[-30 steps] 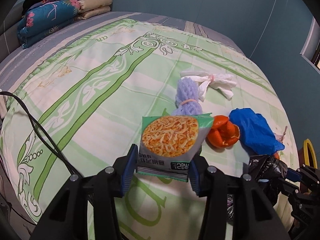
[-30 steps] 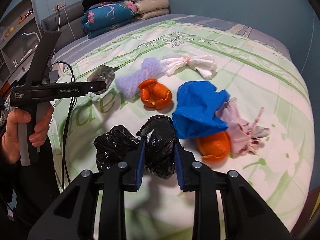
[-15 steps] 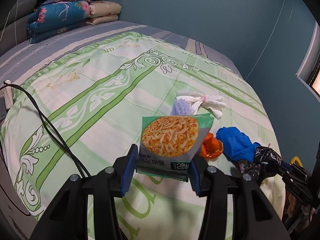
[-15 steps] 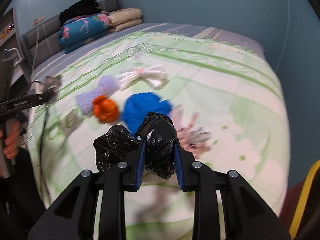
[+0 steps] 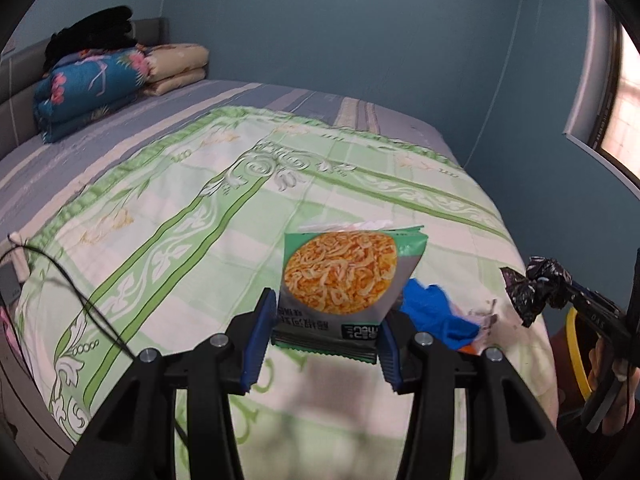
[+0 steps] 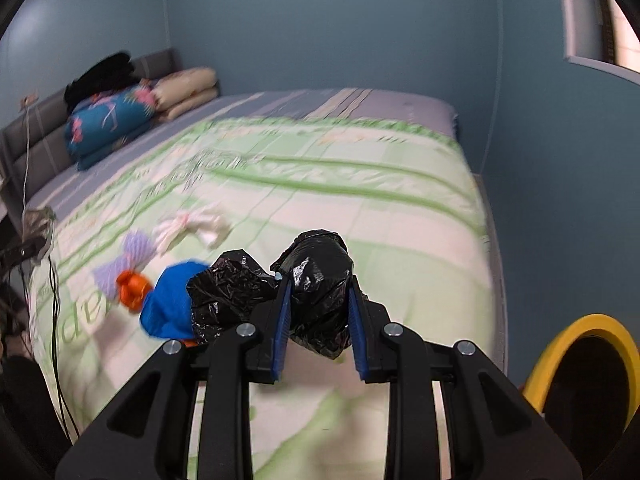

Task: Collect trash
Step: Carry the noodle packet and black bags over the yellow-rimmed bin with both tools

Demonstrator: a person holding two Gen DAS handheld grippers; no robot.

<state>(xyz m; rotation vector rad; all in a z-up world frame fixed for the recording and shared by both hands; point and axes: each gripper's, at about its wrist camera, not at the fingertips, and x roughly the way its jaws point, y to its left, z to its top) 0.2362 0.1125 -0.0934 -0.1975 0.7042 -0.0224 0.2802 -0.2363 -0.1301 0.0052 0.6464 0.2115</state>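
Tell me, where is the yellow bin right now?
The yellow bin sits off the bed, at the lower right of the right wrist view, just right of the right gripper holding the black bag.

Folded quilts (image 6: 112,120) are stacked at the head of the bed (image 6: 360,216). Near its foot lie a tied rag (image 6: 192,226), a mesh sleeve (image 6: 132,256) in front of it, a fruit peel (image 6: 134,288) touching the sleeve, and a crumpled bag (image 6: 170,308) just right of the peel. A bin (image 6: 584,356) stands beyond the bed's foot, right.

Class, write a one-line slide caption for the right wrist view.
Right gripper clamps a crumpled black plastic bag above the green-patterned bedspread, yellow-rimmed bin at lower right.
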